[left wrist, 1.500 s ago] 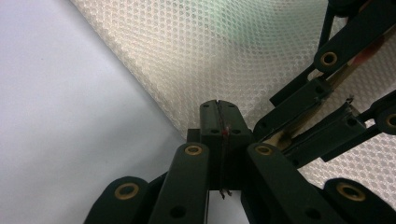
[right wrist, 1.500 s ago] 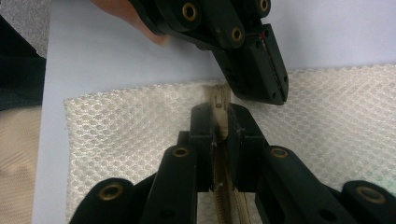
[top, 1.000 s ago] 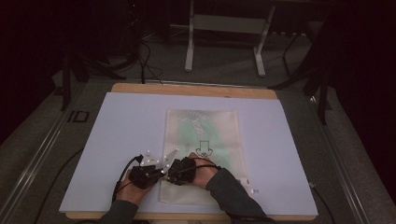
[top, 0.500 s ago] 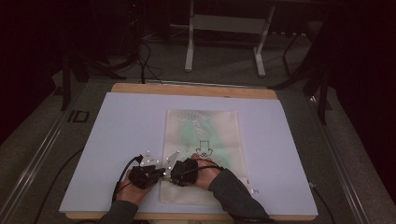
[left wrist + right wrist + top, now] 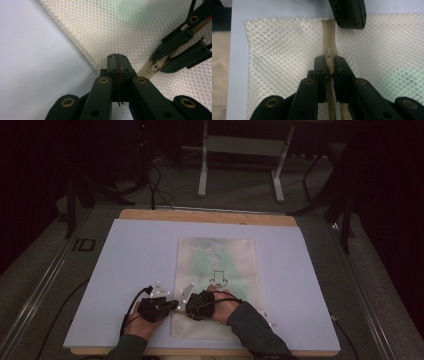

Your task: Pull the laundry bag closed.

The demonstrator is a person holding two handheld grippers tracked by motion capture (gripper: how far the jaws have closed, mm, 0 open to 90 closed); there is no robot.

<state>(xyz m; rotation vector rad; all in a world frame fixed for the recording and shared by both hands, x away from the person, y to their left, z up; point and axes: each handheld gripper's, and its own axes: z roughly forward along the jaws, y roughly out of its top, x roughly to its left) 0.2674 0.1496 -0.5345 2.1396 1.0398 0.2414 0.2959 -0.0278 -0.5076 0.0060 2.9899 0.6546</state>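
Observation:
A white mesh bag (image 5: 220,265) with a green patch inside lies flat on the pale board (image 5: 135,250). A beige zipper (image 5: 329,32) runs along its near end. My left gripper (image 5: 173,304) is shut on the bag's edge (image 5: 100,50) at the zipper's end, its jaws pressed together (image 5: 117,58). My right gripper (image 5: 190,307) faces it a short way along the zipper. Its jaws (image 5: 329,65) are shut on the zipper slider (image 5: 329,53). In the left gripper view the right gripper (image 5: 160,61) shows on the zipper at the right.
The board rests on a wooden table (image 5: 210,216). A black arrow mark (image 5: 218,279) shows on the bag. Metal stand legs (image 5: 240,165) and cables (image 5: 155,185) lie on the floor beyond the table. A black label (image 5: 82,245) sits left of the board.

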